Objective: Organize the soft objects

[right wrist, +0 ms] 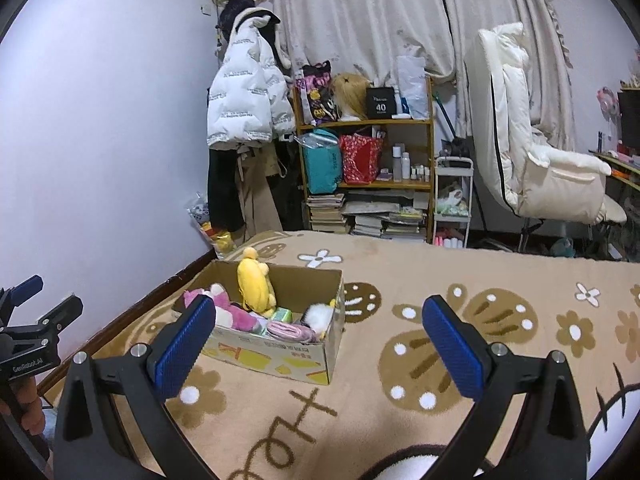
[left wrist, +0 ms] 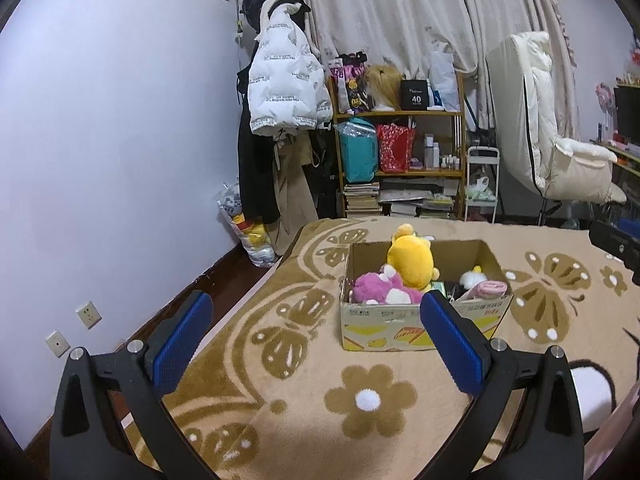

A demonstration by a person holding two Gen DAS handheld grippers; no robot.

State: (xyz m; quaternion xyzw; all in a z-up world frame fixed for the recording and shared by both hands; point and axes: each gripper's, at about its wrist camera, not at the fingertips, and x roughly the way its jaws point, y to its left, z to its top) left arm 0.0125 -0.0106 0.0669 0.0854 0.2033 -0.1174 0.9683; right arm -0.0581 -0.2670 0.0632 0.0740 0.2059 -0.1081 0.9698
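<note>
A cardboard box (left wrist: pixel 384 326) stands on the patterned blanket (left wrist: pixel 280 360). It holds a yellow plush (left wrist: pixel 410 260), a pink plush (left wrist: pixel 374 286), a small white plush (left wrist: pixel 472 278) and a rolled pink cloth (left wrist: pixel 490 289). The box (right wrist: pixel 280 364) with the yellow plush (right wrist: pixel 254 280), pink plush (right wrist: pixel 236 314) and pink cloth (right wrist: pixel 288 330) also shows in the right wrist view. My left gripper (left wrist: pixel 316 344) is open and empty, hovering before the box. My right gripper (right wrist: pixel 318 344) is open and empty, to the right of the box. The left gripper (right wrist: pixel 28 320) shows at the right view's left edge.
The bed meets a white wall (left wrist: pixel 100 160) on the left. Beyond the bed stand a coat rack with a white jacket (left wrist: pixel 280 84), a wooden shelf (left wrist: pixel 400 148), a small white cart (left wrist: pixel 482 184), a white chair (left wrist: pixel 552 128) and a bag of toys (left wrist: pixel 248 232).
</note>
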